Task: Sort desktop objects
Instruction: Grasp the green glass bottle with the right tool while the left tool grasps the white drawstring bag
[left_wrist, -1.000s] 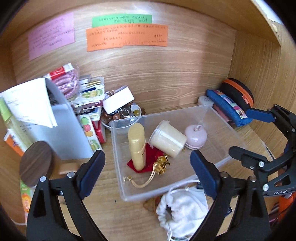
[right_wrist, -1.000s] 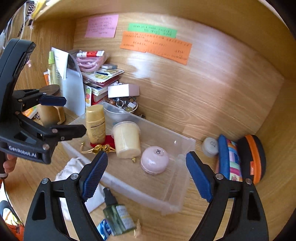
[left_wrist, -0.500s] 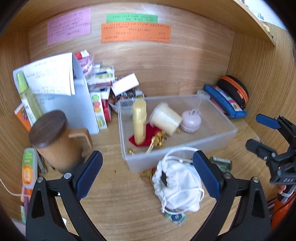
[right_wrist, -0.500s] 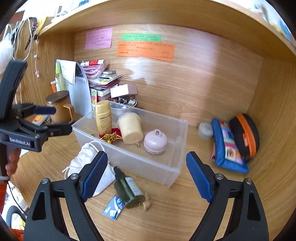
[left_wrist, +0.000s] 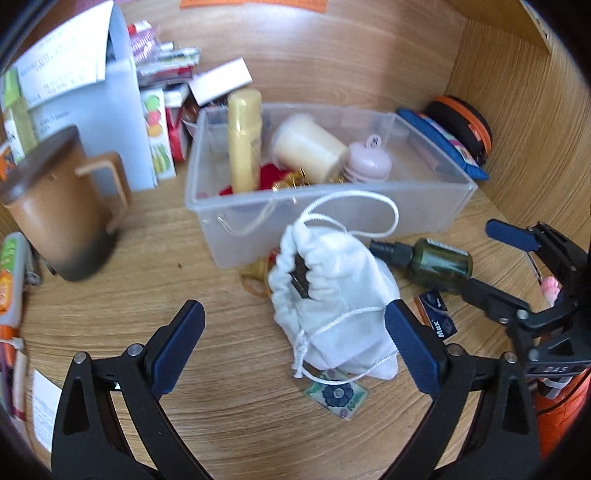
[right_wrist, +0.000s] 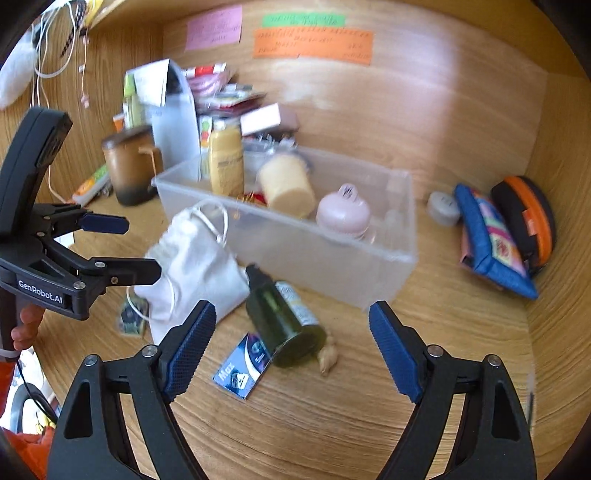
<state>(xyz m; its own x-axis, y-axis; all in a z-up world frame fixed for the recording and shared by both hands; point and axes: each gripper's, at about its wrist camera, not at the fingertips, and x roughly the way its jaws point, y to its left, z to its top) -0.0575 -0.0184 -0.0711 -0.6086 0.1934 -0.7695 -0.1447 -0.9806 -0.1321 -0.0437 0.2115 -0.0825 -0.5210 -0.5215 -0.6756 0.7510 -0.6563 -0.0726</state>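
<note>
A white drawstring pouch (left_wrist: 332, 295) lies mid-frame on the wooden desk (left_wrist: 221, 369), touching the near wall of the clear plastic bin (left_wrist: 424, 199). The left gripper (left_wrist: 293, 349) hangs spread wide around it, holding nothing. Lower centre in the right view, the right gripper (right_wrist: 291, 349) gapes over a toppled green bottle (right_wrist: 284, 321) and a small card (right_wrist: 240, 371). A brown mug (left_wrist: 59, 218) crowds the left edge.
</note>
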